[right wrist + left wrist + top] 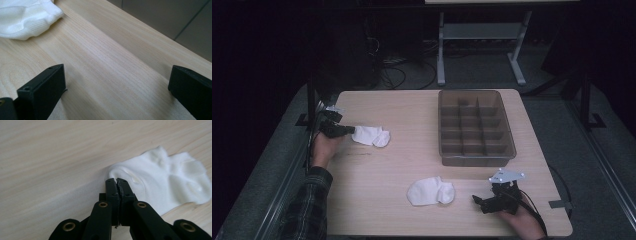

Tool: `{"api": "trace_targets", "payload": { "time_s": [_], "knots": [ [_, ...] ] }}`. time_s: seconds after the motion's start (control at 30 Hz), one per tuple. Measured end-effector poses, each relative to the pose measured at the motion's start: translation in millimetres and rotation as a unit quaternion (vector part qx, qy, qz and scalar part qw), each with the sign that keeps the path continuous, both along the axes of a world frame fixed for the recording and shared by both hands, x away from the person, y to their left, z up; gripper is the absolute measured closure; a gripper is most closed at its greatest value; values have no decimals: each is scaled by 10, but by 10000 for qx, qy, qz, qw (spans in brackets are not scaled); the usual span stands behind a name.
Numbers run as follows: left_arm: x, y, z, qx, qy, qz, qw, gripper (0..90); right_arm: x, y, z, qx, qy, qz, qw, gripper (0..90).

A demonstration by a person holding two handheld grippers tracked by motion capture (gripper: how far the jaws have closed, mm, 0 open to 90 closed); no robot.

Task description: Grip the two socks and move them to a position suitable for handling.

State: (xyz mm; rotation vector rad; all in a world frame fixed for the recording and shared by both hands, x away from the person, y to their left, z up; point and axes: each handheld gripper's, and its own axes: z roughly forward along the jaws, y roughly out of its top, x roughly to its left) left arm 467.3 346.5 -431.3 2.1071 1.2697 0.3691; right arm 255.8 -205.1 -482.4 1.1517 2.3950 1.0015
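Observation:
Two white socks lie on the light wooden table (pixel 402 115). One sock (pixel 371 135) (pixel 162 180) is at the left. My left gripper (pixel 351 129) (pixel 117 180) sits at that sock's left edge, its jaws pressed together with a fold of the fabric bunched at their tips. The other sock (pixel 430 191) (pixel 22 17) rests near the front middle. To the right of it, a short gap away, my right gripper (pixel 476 200) (pixel 117 75) is low over the table, jaws wide apart with bare wood between them.
A grey plastic tray (pixel 475 159) with several empty compartments stands at the back right of the table; its wall (pixel 162 15) is just beyond the right gripper. Behind the table stands a metal table frame (pixel 441 55) with cables on the floor.

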Motion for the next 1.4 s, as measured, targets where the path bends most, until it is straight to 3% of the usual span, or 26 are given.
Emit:
{"api": "trace_targets", "payload": {
  "time_s": [0.4,0.6,0.97,1.4],
  "knots": [
    [-147,-44,303,-523,-333,-33,9981,893,0,0,0,-1,0,-1,10000,8],
    [-215,-106,496,-621,-486,-106,9968,894,0,0,0,-1,1,-1,10000,8],
    [-379,-287,846,-890,-806,-426,9918,894,0,0,0,-3,2,-3,10000,8],
    [-687,-423,1083,-1154,-1060,-726,9850,894,-1,0,0,1,4,-3,10000,8]
  ]
}}
